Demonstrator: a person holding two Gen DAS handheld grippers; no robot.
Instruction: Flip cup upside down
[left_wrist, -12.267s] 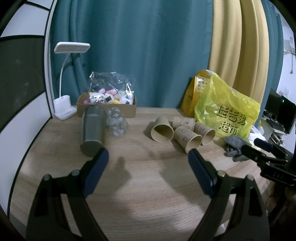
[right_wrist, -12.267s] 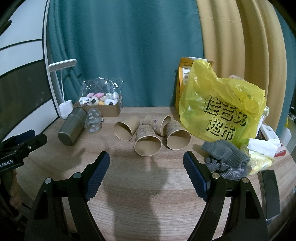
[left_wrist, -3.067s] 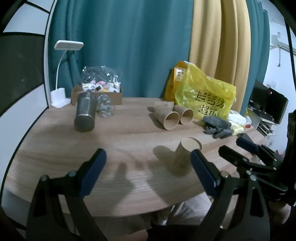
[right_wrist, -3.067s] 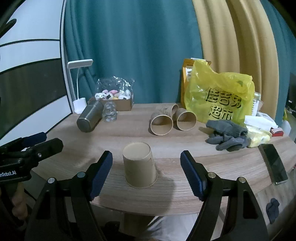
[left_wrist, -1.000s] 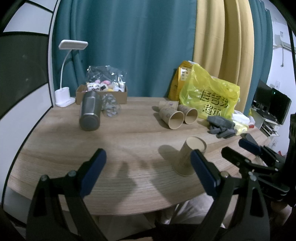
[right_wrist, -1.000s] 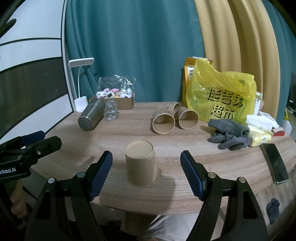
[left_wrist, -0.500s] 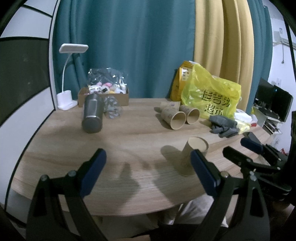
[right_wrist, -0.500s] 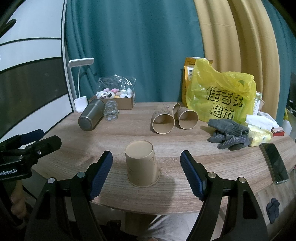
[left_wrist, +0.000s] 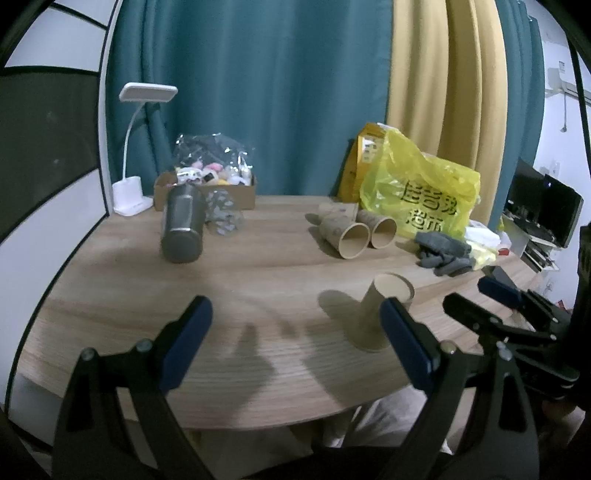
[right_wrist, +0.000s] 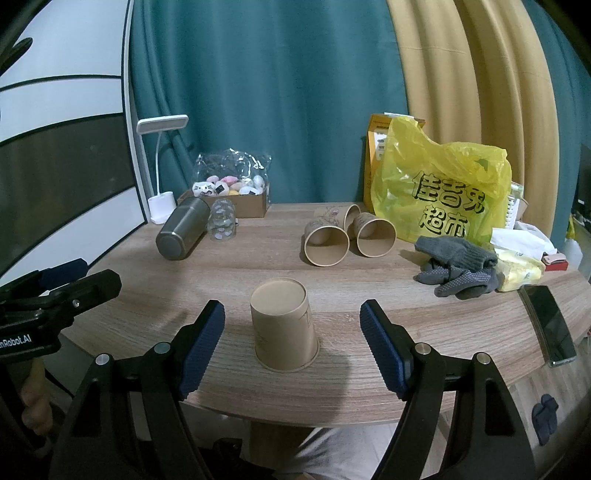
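A brown paper cup (right_wrist: 282, 323) stands upside down near the table's front edge; it also shows in the left wrist view (left_wrist: 384, 312), just behind my left gripper's right fingertip. My right gripper (right_wrist: 291, 345) is open and empty, its pads either side of the cup and apart from it. My left gripper (left_wrist: 295, 347) is open and empty over the front of the table, left of the cup. Three more paper cups (right_wrist: 327, 240) lie on their sides farther back, also in the left wrist view (left_wrist: 349, 236).
A steel tumbler (right_wrist: 181, 232) and a clear cup (right_wrist: 221, 219) lie at back left by a box of toys (right_wrist: 229, 194) and a white lamp (right_wrist: 160, 166). A yellow bag (right_wrist: 443, 195), grey gloves (right_wrist: 458, 266) and a phone (right_wrist: 550, 321) sit right.
The upside-down cup stays where it stands. Both grippers stay open; the left wrist view has shifted only slightly.
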